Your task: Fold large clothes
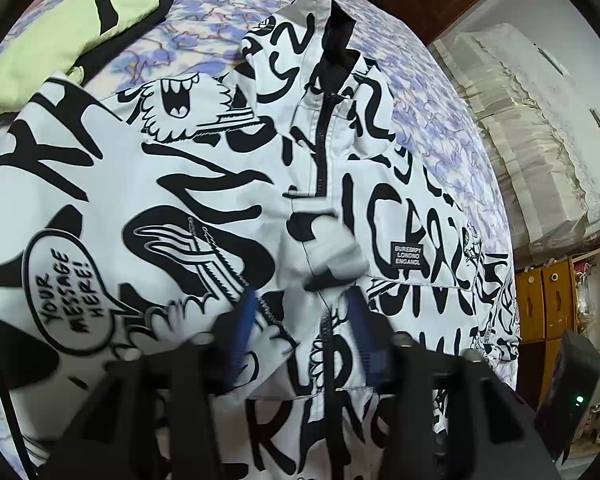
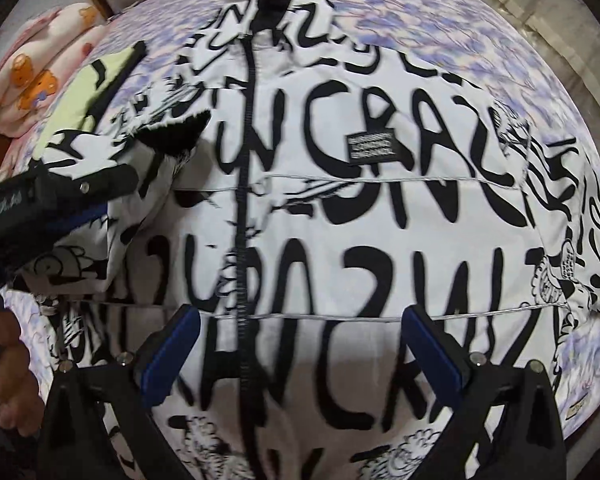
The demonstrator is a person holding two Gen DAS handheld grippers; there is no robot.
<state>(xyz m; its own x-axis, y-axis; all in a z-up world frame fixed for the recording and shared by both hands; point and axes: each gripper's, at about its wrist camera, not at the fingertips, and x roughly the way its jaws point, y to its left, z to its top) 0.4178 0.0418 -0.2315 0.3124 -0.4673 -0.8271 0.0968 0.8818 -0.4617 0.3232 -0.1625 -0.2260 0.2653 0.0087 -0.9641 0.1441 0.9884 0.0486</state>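
A white jacket [image 1: 220, 184] with black graffiti print lies front up and zipped on the bed, collar at the far side. My left gripper [image 1: 304, 320] hangs over the zip at chest height; its blue pads [image 1: 248, 320] stand apart and grip nothing. A blurred sleeve cuff [image 1: 332, 256] lies just past the fingertips. In the right wrist view the same jacket [image 2: 340, 216] fills the frame. My right gripper [image 2: 302, 352] is wide open above its lower front, empty. The left gripper [image 2: 80, 196] enters from the left beside the folded-in sleeve [image 2: 168, 140].
The bed has a purple floral sheet [image 1: 204, 28]. A pale green garment [image 1: 60, 40] with black stripes lies at the far left, a pink bear-print blanket [image 2: 40, 72] beyond it. A person's hand [image 2: 8, 360] shows at the left edge. Wooden cabinets [image 1: 548, 300] stand to the right.
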